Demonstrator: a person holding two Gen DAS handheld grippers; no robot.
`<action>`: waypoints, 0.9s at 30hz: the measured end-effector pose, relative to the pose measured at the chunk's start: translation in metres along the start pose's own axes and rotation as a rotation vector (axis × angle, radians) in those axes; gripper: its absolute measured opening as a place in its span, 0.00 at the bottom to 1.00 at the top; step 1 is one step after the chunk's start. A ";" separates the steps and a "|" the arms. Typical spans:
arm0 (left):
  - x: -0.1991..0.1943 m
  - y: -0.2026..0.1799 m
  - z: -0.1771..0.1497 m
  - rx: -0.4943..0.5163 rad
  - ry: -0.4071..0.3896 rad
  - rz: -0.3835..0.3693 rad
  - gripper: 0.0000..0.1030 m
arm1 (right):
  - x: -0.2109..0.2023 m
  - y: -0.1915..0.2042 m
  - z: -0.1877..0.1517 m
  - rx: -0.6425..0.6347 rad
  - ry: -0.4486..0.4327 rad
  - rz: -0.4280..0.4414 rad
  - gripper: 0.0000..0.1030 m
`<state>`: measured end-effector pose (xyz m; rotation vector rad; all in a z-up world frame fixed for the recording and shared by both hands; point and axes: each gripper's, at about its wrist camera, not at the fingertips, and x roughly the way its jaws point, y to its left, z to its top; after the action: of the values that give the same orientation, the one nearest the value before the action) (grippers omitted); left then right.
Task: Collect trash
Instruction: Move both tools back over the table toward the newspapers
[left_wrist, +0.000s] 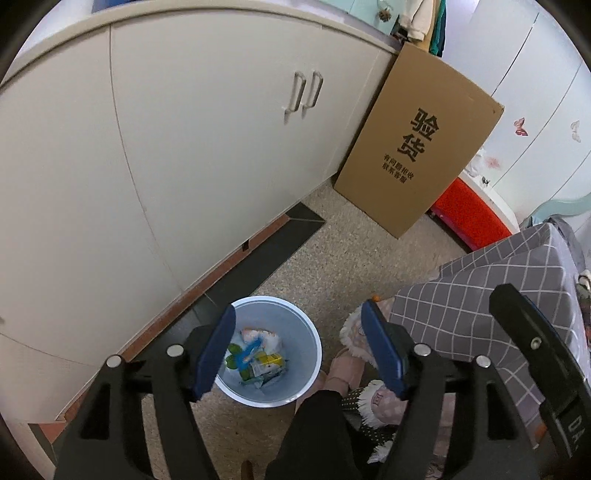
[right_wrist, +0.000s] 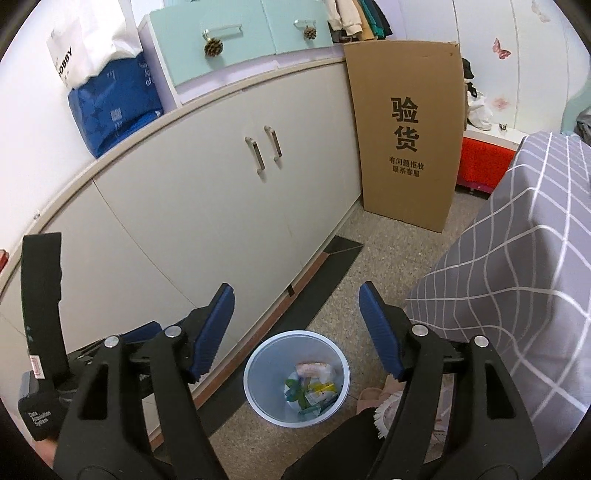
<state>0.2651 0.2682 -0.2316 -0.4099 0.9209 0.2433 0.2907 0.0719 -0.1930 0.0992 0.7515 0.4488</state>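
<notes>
A pale blue waste bin (left_wrist: 312, 334) stands on the speckled floor beside the cabinet; it also shows in the right wrist view (right_wrist: 258, 373). Crumpled wrappers and packets (left_wrist: 258, 360) lie in its bottom, also seen from the right (right_wrist: 314, 387). My left gripper (left_wrist: 298, 347) is open and empty, held above the bin. My right gripper (right_wrist: 297, 332) is open and empty, higher above the bin. Part of the left gripper's body (right_wrist: 40, 295) shows at the left of the right wrist view.
A long beige cabinet (right_wrist: 207, 206) runs along the left. A brown cardboard box (right_wrist: 406, 136) leans at its end. A bed with a grey checked cover (right_wrist: 517, 258) is at the right. Pink slippers (left_wrist: 351, 354) and a dark trouser leg (left_wrist: 317, 435) are beside the bin.
</notes>
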 end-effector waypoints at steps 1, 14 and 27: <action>-0.007 -0.002 -0.001 0.005 -0.011 0.002 0.67 | -0.003 0.000 0.002 0.003 -0.005 0.003 0.67; -0.105 -0.072 -0.006 0.089 -0.189 -0.080 0.72 | -0.109 -0.032 0.027 0.040 -0.163 0.013 0.69; -0.136 -0.232 -0.068 0.374 -0.109 -0.318 0.73 | -0.213 -0.161 0.013 0.161 -0.224 -0.171 0.70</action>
<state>0.2234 0.0266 -0.1023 -0.1889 0.7604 -0.1955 0.2208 -0.1632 -0.0877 0.2302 0.5685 0.2099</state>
